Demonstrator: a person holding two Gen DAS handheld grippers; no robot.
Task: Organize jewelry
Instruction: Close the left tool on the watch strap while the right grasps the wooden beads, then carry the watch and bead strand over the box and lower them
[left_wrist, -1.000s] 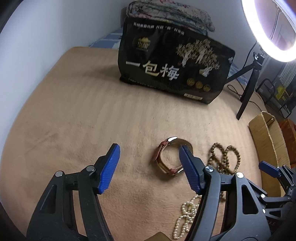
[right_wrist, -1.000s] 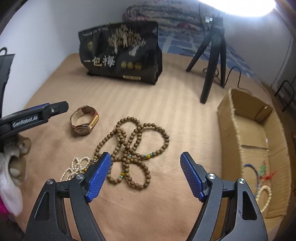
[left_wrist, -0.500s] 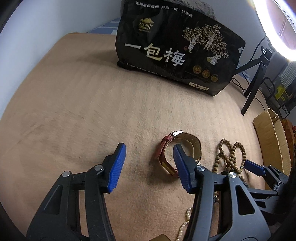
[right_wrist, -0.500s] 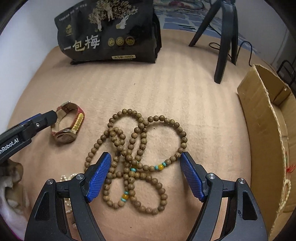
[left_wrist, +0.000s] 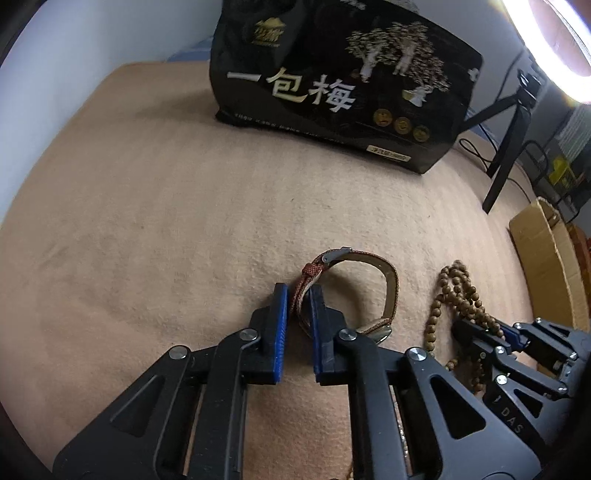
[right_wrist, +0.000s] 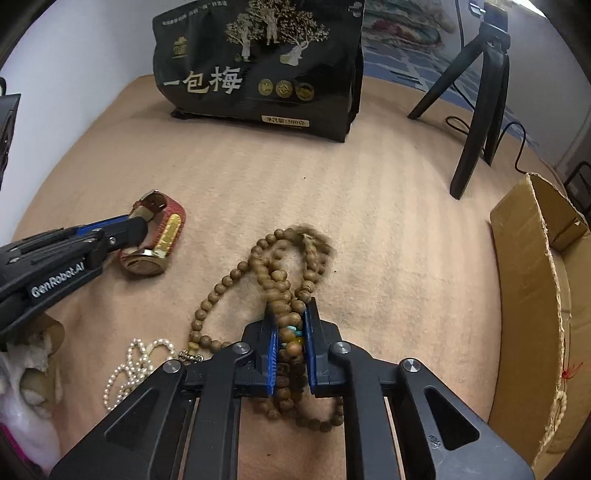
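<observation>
A watch (left_wrist: 389, 280) with a reddish-brown strap and gold case lies on its side on the tan blanket (left_wrist: 147, 221). My left gripper (left_wrist: 297, 299) is shut on the strap near the buckle. The watch (right_wrist: 166, 236) and the left gripper (right_wrist: 136, 225) also show at the left of the right wrist view. A long string of brown wooden beads (right_wrist: 277, 254) lies bunched in loops. My right gripper (right_wrist: 290, 314) is shut on several of its strands, with turquoise and amber beads between the pads. In the left wrist view, the beads (left_wrist: 454, 288) and right gripper (left_wrist: 465, 328) sit at the right.
A white pearl strand (right_wrist: 136, 358) lies left of my right gripper. An open cardboard box (right_wrist: 524, 280) stands at the right edge. A black printed bag (left_wrist: 332, 85) stands at the back, with a black tripod (right_wrist: 480, 92) and ring light (left_wrist: 554, 44) to its right.
Both grippers have come down and shut. The left closed on the watch strap, and the right closed on the wooden beads, pulling the spread loops together.
</observation>
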